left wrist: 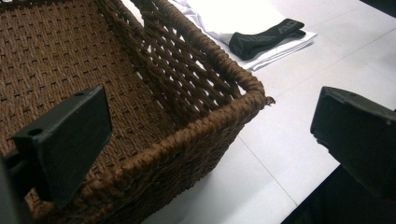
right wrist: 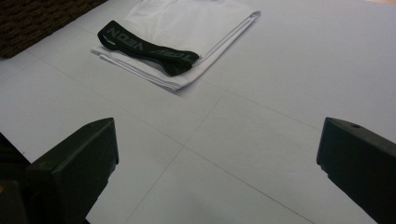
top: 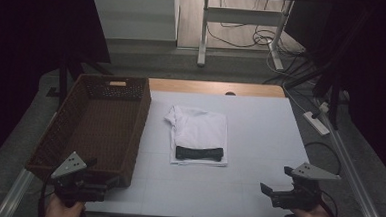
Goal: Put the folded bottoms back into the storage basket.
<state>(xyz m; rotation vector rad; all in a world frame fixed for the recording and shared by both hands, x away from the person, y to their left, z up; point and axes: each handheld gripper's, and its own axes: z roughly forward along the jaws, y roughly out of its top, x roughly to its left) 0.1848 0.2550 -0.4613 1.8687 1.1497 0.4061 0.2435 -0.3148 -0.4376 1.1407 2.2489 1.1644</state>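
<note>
Desk (top: 259, 142): white, lit dimly.
Room: dark, cables on floor behind.
Basket (top: 141, 117): brown wicker, left of folded white cloth (top: 200, 129).
Left gripper (top: 90, 175): fingers apart, empty.
Right gripper (top: 277, 185): fingers apart, empty.

We see a white table (top: 260, 117). Beyond its far edge stands a white desk frame (top: 203, 34) beside tangled cables (top: 262, 39). Off the table's right side lies a power strip (top: 316, 122).

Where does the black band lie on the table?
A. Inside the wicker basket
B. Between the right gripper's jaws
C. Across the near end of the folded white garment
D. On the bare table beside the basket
C: the black band lies across the near edge of the folded white garment, right of the wicker basket and apart from it.
</note>
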